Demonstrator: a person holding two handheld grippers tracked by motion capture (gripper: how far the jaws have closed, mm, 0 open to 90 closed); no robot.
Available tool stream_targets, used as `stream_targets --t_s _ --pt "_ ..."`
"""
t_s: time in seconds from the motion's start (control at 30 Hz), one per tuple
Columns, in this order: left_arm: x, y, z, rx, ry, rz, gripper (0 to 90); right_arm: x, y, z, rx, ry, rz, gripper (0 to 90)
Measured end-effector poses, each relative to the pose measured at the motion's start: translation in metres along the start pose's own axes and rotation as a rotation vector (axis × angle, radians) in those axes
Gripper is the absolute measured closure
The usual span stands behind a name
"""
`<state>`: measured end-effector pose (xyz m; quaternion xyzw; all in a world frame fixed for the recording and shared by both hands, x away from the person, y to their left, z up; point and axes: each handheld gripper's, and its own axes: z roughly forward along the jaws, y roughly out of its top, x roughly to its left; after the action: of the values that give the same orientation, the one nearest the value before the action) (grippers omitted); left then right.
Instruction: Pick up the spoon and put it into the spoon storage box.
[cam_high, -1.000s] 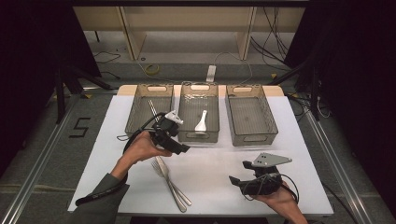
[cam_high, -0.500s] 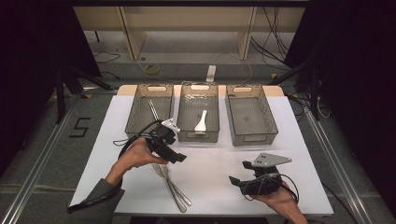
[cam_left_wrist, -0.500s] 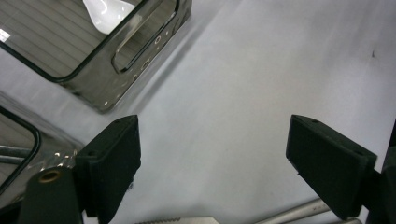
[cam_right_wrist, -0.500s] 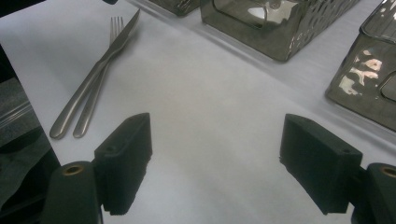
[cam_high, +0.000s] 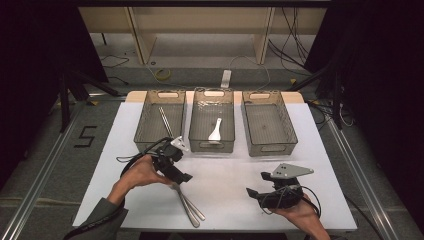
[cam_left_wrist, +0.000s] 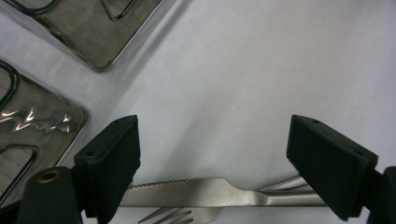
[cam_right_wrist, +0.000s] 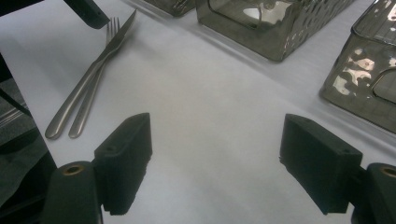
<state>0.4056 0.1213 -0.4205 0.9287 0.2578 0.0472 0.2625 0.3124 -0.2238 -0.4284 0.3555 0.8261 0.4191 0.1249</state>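
Surface: white table top (cam_high: 235, 175), rectangular, with a wooden edge showing at its far side. Grey floor around it, with metal rails to left and right, a marked "5" (cam_high: 86, 136) at left, loose cables and a white power strip (cam_high: 226, 78) beyond; dark surroundings and a pale shelf unit at the back.

Containers: three smoked translucent baskets in a row at the far side. Left basket (cam_high: 150, 125) holds thin metal sticks (cam_high: 165, 121); middle basket (cam_high: 200, 130) holds a white spoon (cam_high: 216, 131); right basket (cam_high: 280, 135) is seen with a bare bottom.

Items in hand: knife (cam_left_wrist: 219, 191) and fork (cam_left_wrist: 173, 215), both plain polished steel, lying crossed on the table near its front edge, handles toward the person. Knife has a serrated edge and lies over the fork.

Left gripper (cam_left_wrist: 212, 154): jaws wide apart, having just been opening, one on each side of the knife blade, which lies between them. Whether the pads touch the steel cannot be told.

Right gripper (cam_right_wrist: 215, 158): jaws apart, nothing between them, over bare table at front right, well apart from the cutlery.

Obscured: fork tines cut off at the bottom edge of the left gripper view; in the high view the left gripper covers the blade end of the cutlery.
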Motion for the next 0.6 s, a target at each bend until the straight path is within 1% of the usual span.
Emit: stream_targets --t_s 0.03,0.07,0.1,0.13,0.2,0.3,0.37,0.4,0.43,0.6 --pt "0.000 0.000 0.000 0.007 0.001 0.011 17.1 0.000 0.000 0.000 -0.001 0.000 0.000 26.0" --pt "0.000 0.000 0.000 0.007 0.001 0.011 17.1 -0.001 0.000 0.000 -0.001 0.000 0.000 26.0" --pt "-0.003 -0.002 0.000 0.013 0.006 0.028 17.2 -0.001 0.000 0.000 -0.001 0.000 0.000 26.0" --pt "-0.004 -0.002 0.000 0.023 0.003 0.041 17.2 -0.001 0.000 0.000 0.000 0.000 0.000 26.0" --pt "-0.007 -0.004 0.001 0.021 0.001 0.040 17.2 -0.001 0.000 0.000 0.000 0.001 0.000 26.0" --pt "-0.010 -0.006 0.001 0.040 0.002 0.070 17.7 0.000 0.000 0.000 0.000 0.002 -0.002 26.0" --pt "-0.012 -0.007 0.001 0.044 0.003 0.074 18.0 0.001 0.000 0.001 0.000 0.003 -0.005 26.0" --pt "-0.013 -0.009 0.002 0.053 0.001 0.085 18.0 0.001 0.000 0.001 0.002 0.002 -0.008 26.0" --pt "-0.014 -0.010 0.002 0.053 -0.001 0.080 18.0 0.001 0.000 0.001 0.004 0.002 -0.007 26.0" --pt "-0.015 -0.014 0.004 0.068 0.003 0.091 18.0 0.000 -0.001 0.001 0.002 -0.003 -0.009 26.0"
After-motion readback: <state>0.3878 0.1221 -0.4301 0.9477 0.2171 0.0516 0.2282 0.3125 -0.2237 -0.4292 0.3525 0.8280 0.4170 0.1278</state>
